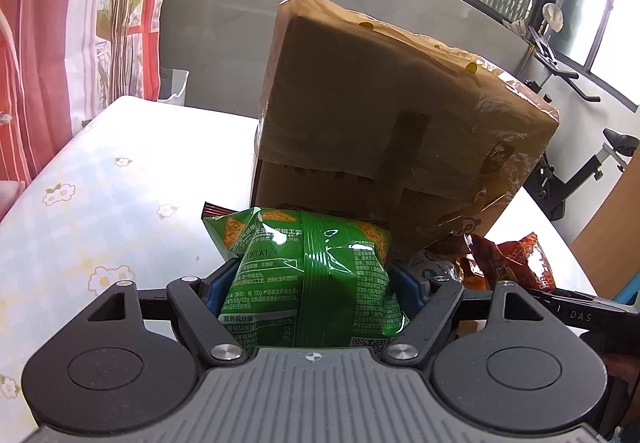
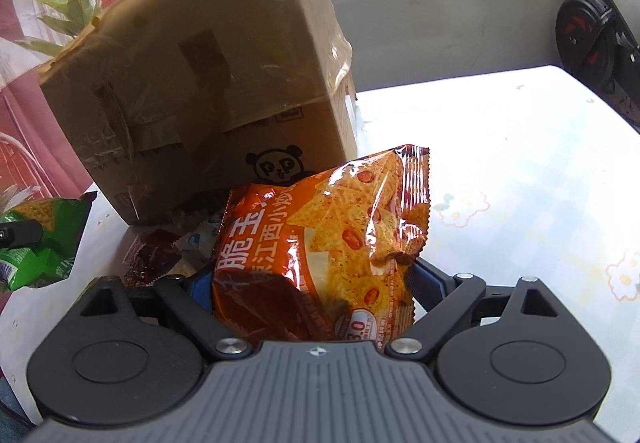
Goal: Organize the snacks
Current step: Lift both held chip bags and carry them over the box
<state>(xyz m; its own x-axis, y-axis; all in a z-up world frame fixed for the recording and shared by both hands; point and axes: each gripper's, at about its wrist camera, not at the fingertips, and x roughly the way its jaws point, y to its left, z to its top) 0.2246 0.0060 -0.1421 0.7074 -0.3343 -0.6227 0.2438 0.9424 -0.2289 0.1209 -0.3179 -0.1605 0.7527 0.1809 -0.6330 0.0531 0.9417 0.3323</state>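
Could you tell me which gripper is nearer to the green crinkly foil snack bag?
Left: the left gripper is clamped on the green foil snack bag; the right gripper, holding the orange chip bag, sits beside it.

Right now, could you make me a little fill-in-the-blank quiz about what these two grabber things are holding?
1. The left gripper is shut on a ____ chip bag.
2. The right gripper grips an ____ chip bag.
3. Behind both bags stands a brown ____ box.
4. That box bears a ____ face logo.

Missing words: green; orange; cardboard; panda
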